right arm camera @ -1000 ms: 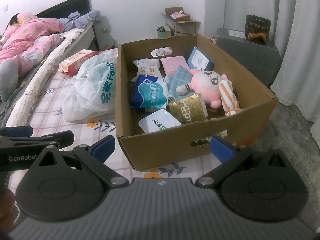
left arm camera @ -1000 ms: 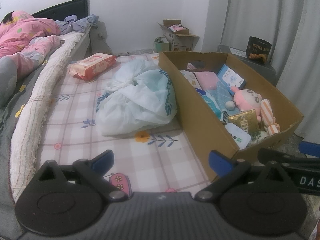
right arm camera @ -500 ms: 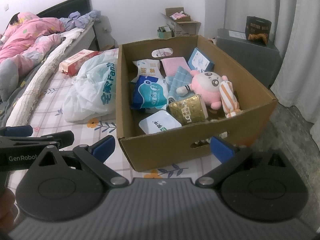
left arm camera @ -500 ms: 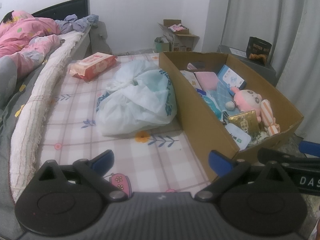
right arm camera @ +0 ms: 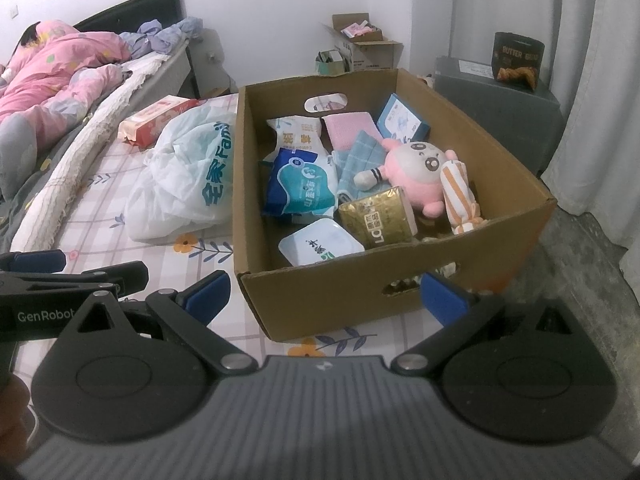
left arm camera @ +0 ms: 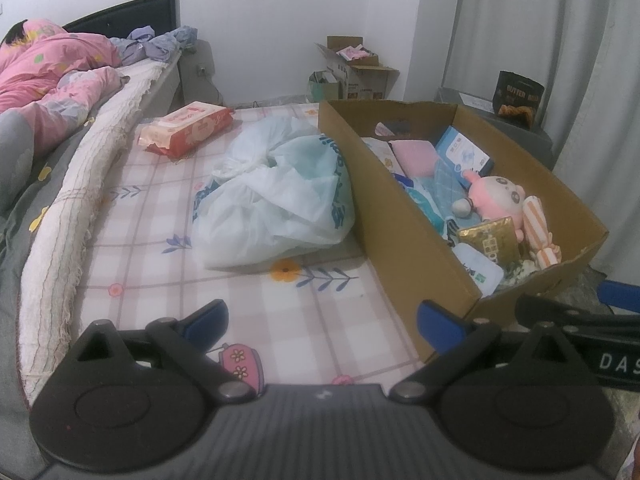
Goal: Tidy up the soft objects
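Blue-padded jaws stand wide apart and empty on both the left gripper [left arm camera: 322, 314] and the right gripper [right arm camera: 326, 290], above the checked bedsheet [left arm camera: 160, 216]. Ahead of the right gripper a cardboard box [right arm camera: 360, 292] holds a pink plush toy [right arm camera: 416, 172], tissue packs and folded cloths; a white plastic bag [left arm camera: 276, 196] touches the box's left wall.

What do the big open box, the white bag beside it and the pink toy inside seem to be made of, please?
The box looks like brown corrugated cardboard, matte, with punched handle slots and a visible seam at the corner. The white bag appears to be thin plastic film: translucent, crinkled, slightly glossy, with printed lettering. The pink toy seems to be plush fabric over soft stuffing, going by its fuzzy, rounded surface.
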`<state>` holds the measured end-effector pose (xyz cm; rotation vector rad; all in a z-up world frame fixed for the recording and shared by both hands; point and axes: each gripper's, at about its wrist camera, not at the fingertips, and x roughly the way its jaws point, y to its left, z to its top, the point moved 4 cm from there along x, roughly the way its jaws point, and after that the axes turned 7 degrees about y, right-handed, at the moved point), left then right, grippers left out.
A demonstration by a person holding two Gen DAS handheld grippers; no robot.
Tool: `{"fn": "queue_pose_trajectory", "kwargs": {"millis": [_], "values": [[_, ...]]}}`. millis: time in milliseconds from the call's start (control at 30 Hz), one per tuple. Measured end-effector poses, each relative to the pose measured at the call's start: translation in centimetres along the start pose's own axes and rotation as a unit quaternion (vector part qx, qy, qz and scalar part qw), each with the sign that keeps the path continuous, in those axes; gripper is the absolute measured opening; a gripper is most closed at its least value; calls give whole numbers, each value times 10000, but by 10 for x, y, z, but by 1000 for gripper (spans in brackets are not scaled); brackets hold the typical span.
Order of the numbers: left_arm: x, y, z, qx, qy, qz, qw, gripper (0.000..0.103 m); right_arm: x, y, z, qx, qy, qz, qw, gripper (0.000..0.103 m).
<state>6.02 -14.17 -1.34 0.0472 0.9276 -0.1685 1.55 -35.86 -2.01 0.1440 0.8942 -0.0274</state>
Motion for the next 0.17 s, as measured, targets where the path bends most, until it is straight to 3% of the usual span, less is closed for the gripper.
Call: {"fn": "queue_pose_trajectory", "kwargs": {"millis": [167], "values": [[1, 0, -2, -2, 6, 1, 10000, 101, 0, -1, 0, -4, 4, 6, 10000, 102]]}}
